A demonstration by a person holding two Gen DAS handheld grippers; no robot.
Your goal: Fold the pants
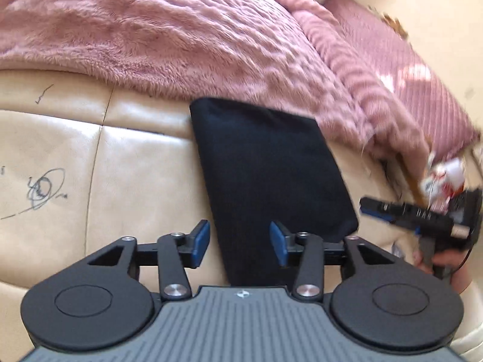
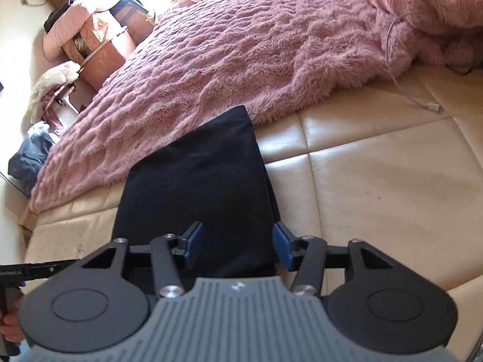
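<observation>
Pants' [image 1: 268, 178] near end behind gripper body.

Left gripper [image 1: 240, 242] spread wide, nothing between its blue pads [image 1: 201, 242], over the near end of the dark folded pants [image 1: 268, 175] on the cream cushion [image 1: 135, 163]; pink blanket [image 1: 181, 36] behind, right gripper [image 1: 374, 206] blurred beside the pants

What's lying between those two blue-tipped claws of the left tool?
Between the open left gripper fingers lies the near edge of the dark folded pants on the cream cushion, seen in the left wrist view.
</observation>
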